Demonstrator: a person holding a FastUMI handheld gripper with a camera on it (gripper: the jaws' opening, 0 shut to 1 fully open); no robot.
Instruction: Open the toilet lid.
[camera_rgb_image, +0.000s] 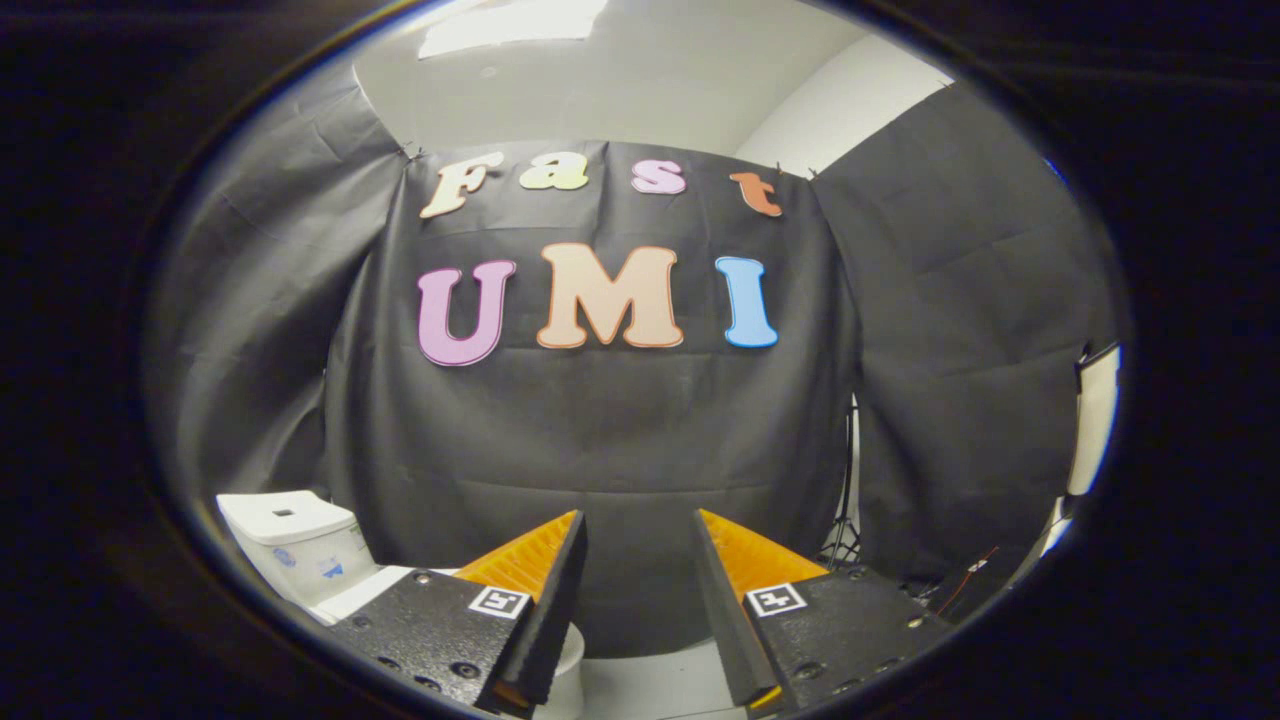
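Approach: gripper (640, 540) fingers spread apart, holding nothing.
I drop toward the white ceramic toilet (300, 555), below-left of my fingers; its lid edge, probably closed, needs hooking underneath.

toilet (300, 560) left of fingers (545, 560), wall behind

No words or numbers can be read. The gripper (640, 515) carries a square black-and-white left marker (499, 601) and right marker (776, 599), one behind each of the jaws, which stand apart, holding nothing. Beyond the left jaw, the toilet tank (300, 530) bears blue marks (283, 557), too small to read.
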